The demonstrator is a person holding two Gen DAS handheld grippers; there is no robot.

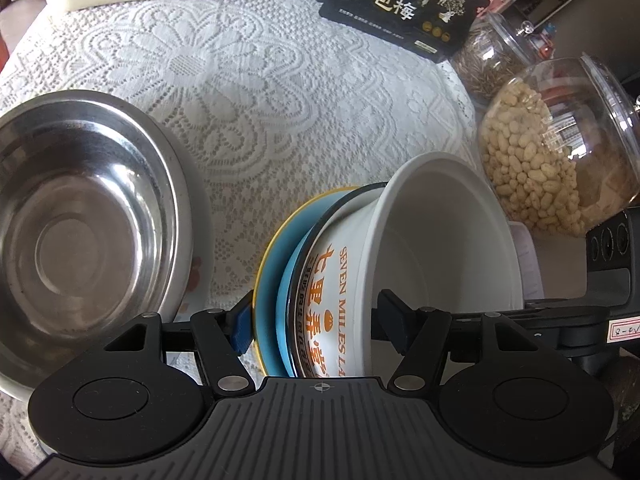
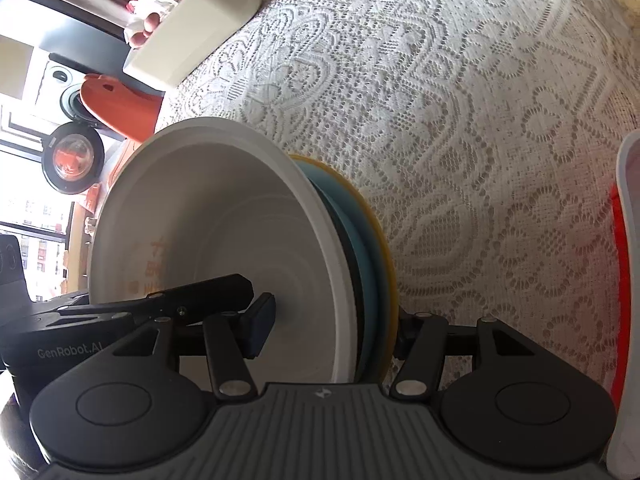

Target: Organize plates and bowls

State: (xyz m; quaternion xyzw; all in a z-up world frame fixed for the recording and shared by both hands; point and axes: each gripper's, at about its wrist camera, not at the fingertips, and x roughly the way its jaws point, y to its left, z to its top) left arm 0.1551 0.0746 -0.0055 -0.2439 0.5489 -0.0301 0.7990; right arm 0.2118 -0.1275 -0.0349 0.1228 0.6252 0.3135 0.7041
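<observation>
A white bowl (image 1: 440, 232) with orange lettering is nested in a blue bowl (image 1: 286, 280), which rests in a yellow-rimmed blue plate (image 1: 264, 264). The stack stands on edge in both views, over the lace tablecloth (image 1: 280, 100). My left gripper (image 1: 318, 320) is shut on it, with one pad against the plate's underside and the other finger inside the white bowl. From the opposite side my right gripper (image 2: 332, 330) is shut on the same stack: one blue pad (image 2: 260, 324) presses inside the white bowl (image 2: 208, 216), the other finger sits behind the yellow rim (image 2: 390, 264).
A steel bowl (image 1: 80, 208) sits at the left. Jars of peanuts (image 1: 552, 152) and seeds (image 1: 492, 56) and a black box (image 1: 400, 4) stand at the back right. A white tub (image 2: 192, 28) is at the table's far edge, and a red-and-white rim (image 2: 624, 280) at the right.
</observation>
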